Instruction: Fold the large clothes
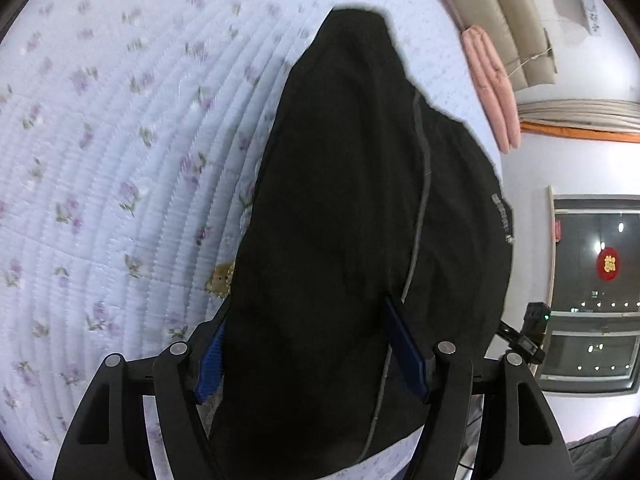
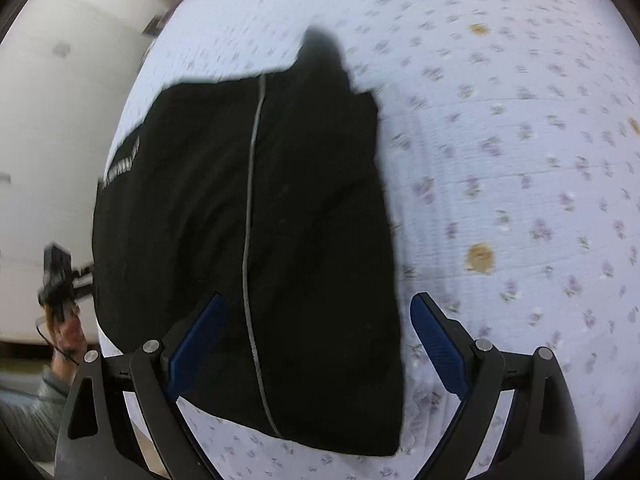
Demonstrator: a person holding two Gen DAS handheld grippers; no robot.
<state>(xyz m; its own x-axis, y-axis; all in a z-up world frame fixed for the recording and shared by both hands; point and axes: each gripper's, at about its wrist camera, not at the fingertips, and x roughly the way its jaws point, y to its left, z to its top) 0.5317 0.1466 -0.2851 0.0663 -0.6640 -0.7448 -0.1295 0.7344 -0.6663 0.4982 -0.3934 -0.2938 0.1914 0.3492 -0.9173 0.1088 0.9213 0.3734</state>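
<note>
Both claws, left claw (image 1: 306,344) and right claw (image 2: 316,344), spread wide over black garment (image 1: 344,200) on floral quilt (image 1: 120,160).

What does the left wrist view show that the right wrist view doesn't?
Only the left wrist view shows a pink folded blanket at the bed's far edge, a dark window with a red round ornament, and the right gripper's body.

Only the right wrist view shows the person's left hand holding the other gripper, and a white wall.

Both show the black garment with its grey stripe, lying on the floral quilt, with open jaws over it.
</note>
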